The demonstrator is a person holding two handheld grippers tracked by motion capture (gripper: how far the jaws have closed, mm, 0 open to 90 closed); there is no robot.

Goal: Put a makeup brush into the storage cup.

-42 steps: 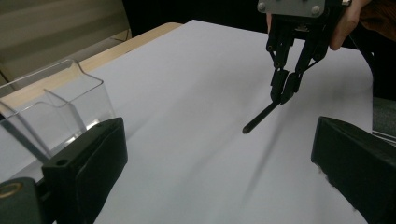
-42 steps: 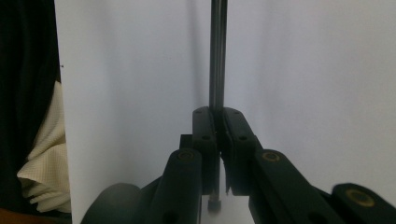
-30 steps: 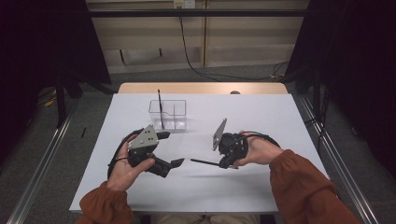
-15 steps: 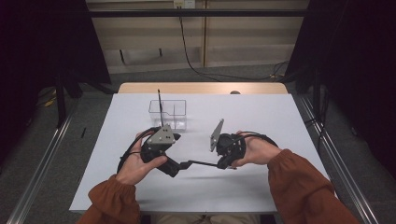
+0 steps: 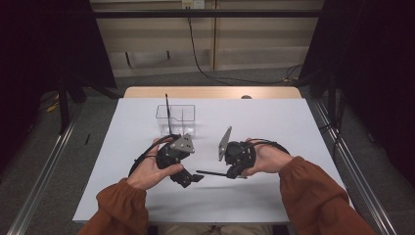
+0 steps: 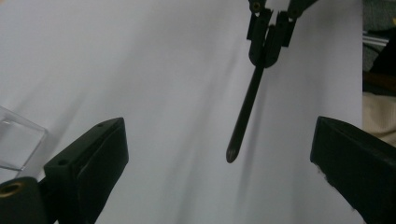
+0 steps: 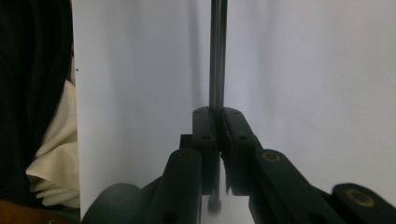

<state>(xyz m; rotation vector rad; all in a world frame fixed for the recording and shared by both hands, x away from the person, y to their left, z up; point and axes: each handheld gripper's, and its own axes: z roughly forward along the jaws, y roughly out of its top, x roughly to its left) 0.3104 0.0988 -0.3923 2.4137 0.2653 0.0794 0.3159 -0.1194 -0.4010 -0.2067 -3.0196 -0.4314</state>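
Observation:
My right gripper (image 5: 230, 173) is shut on a thin black rod (image 5: 211, 173) and holds it level just above the white table (image 5: 293, 127), its free end pointing left. In the right gripper view the rod (image 7: 217, 56) runs straight up from between the pressed-together jaws (image 7: 218, 122). My left gripper (image 5: 188, 172) is open, close to the rod's free end. In the left gripper view the rod (image 6: 245, 112) hangs down between the two wide-apart jaws without touching either, and the right gripper's jaws (image 6: 270, 35) clamp its far end.
A clear plastic box (image 5: 182, 113) stands on the table behind the left gripper, with a second black rod (image 5: 167, 110) upright in it; its corner (image 6: 18, 144) is at the left of the left gripper view. The table's near edge lies just below the forearms.
My left gripper has moved right, toward the right gripper, so the rod's free end now lies by its open jaws. The right gripper and the rod have stayed put.

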